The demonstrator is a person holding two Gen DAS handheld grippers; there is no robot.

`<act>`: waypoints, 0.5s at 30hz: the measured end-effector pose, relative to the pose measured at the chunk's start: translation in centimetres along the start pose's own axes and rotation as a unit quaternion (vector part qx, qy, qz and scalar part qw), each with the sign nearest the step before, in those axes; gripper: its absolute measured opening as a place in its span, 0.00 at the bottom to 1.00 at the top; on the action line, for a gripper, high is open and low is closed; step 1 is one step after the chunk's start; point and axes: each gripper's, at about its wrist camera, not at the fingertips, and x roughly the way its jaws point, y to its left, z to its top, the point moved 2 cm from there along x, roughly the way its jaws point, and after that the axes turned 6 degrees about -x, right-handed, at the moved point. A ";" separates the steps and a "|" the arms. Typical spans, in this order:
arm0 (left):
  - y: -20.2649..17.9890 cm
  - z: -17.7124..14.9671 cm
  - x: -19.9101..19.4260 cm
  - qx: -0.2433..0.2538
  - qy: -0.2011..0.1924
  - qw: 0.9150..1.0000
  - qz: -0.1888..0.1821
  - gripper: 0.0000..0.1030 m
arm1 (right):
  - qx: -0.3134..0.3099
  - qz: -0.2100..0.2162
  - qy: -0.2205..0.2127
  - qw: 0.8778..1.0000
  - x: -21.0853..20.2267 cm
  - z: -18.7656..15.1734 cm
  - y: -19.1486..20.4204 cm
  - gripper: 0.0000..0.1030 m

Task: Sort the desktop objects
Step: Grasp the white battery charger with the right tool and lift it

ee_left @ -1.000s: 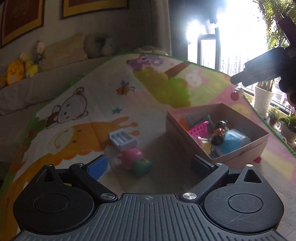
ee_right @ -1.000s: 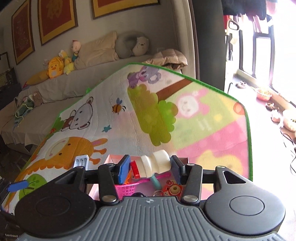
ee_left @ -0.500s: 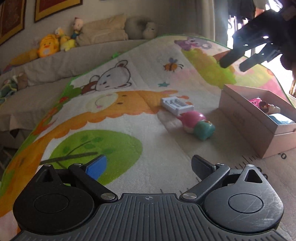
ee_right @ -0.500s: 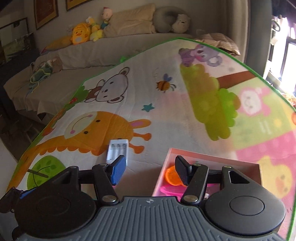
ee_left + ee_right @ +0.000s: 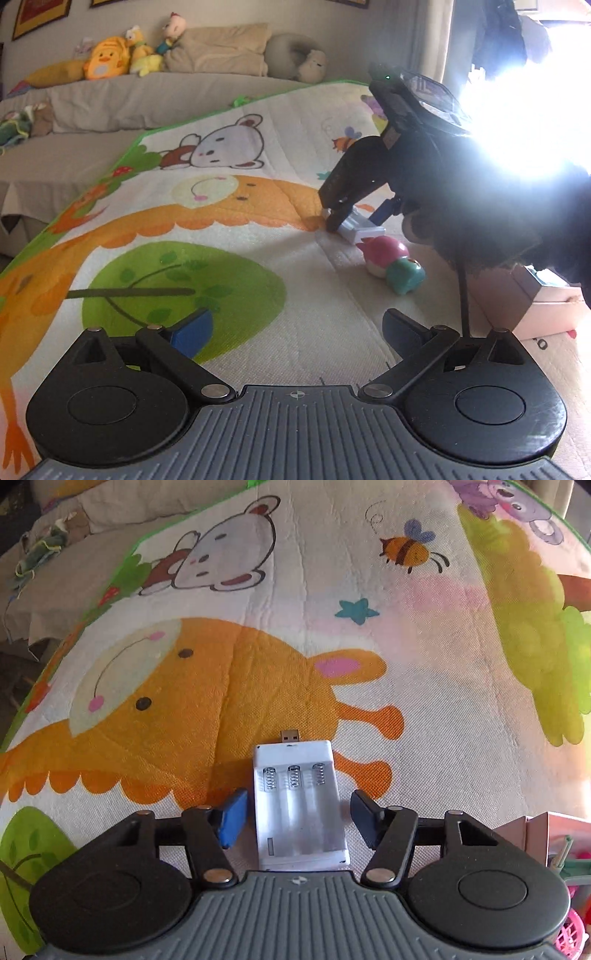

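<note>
On the cartoon play mat (image 5: 207, 701), a white battery charger (image 5: 299, 805) lies flat between closing fingers.
Its long axis runs along the right hand-held gripper (image 5: 295, 818), USB plug pointing away; the pads flank its sides with small gaps. Open mat surrounds it, a pink-and-teal toy (image 5: 393, 264) near, a pink box (image 5: 546, 308) farther. The left hand-held gripper (image 5: 297, 328) gapes wide, empty.

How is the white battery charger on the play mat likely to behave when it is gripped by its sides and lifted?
The white battery charger looks like a hard plastic shell, so probably stiff. Its three bays are empty, so likely light. It lies flat on the play mat and should not roll; its smooth sides might slip.
</note>
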 end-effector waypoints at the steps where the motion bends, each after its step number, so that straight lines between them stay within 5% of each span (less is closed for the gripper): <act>1: -0.1 0.0 0.0 0.002 0.002 1.000 -0.004 0.98 | -0.013 0.005 0.000 1.000 -0.6 -0.5 0.3 0.46; 11: -3.3 -2.4 -2.5 0.103 0.050 0.986 -0.119 1.00 | -0.065 0.122 0.053 0.989 -7.8 -10.5 2.1 0.46; 15: -5.2 -3.9 -2.7 0.132 0.069 0.983 -0.109 1.00 | -0.045 0.143 -0.008 0.989 -12.9 -12.9 0.3 0.46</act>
